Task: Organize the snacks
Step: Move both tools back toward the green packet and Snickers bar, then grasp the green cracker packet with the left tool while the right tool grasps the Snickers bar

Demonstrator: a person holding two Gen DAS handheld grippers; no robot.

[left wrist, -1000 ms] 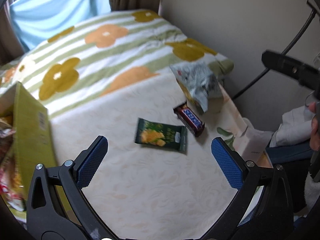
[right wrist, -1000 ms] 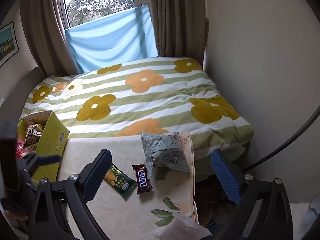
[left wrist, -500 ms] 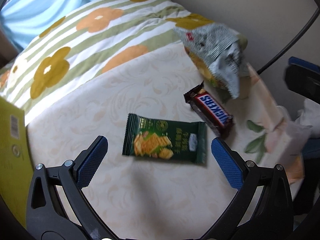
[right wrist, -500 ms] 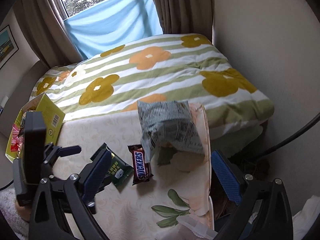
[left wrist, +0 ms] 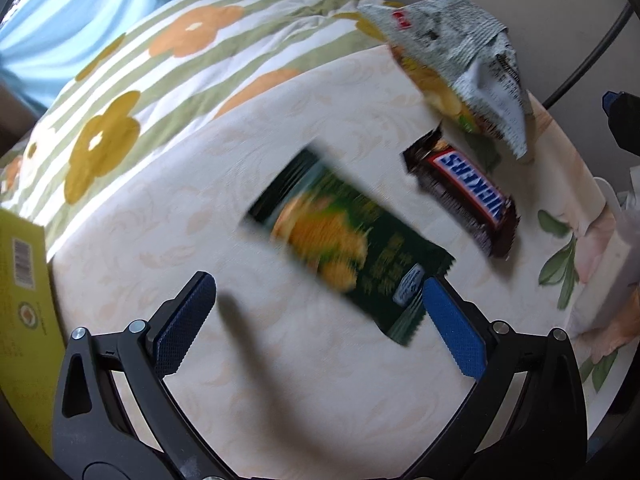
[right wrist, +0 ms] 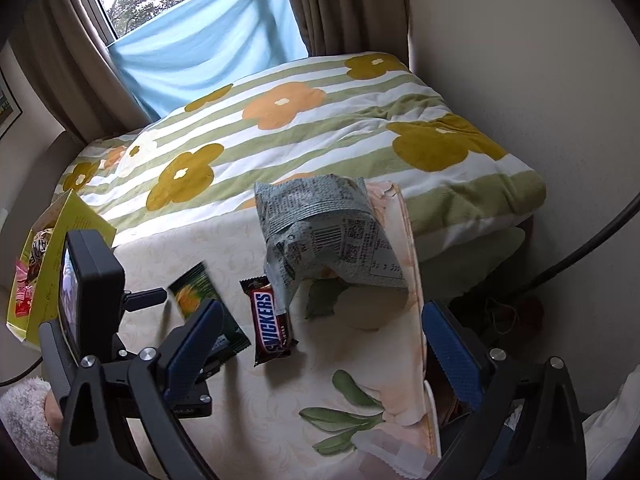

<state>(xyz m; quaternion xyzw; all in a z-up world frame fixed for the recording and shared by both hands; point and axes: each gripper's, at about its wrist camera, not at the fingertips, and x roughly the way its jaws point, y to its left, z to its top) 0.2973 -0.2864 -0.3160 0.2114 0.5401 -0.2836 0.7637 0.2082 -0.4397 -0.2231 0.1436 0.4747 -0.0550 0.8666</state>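
A cream surface (left wrist: pixel 280 380) with a faint leaf pattern sits in front of a bed with a striped flower blanket (left wrist: pixel 132 92). In the left wrist view, the left gripper (left wrist: pixel 320 320) has its blue fingers (left wrist: pixel 184 324) spread wide, with nothing between them. A green snack packet (left wrist: pixel 352 244) lies flat just past the fingers, and it looks blurry. Its near corner is right beside the right-hand finger. A Snickers bar (left wrist: pixel 464 192) lies just beside the packet. A crinkled grey chip bag (left wrist: pixel 460 60) lies behind the bar. A yellow box (left wrist: pixel 24 280) stands at the left edge.

In the right wrist view, the right gripper (right wrist: pixel 320 344) is also spread wide and holds nothing. The Snickers bar (right wrist: pixel 270 322) lies between its fingers, farther off. The grey chip bag (right wrist: pixel 324 232) touches the top of the bar. The green snack packet (right wrist: pixel 200 296) is partly hidden behind the left finger. The left gripper (right wrist: pixel 136 340) is low beside the packet. The yellow box (right wrist: pixel 56 264) at the left holds more snacks.
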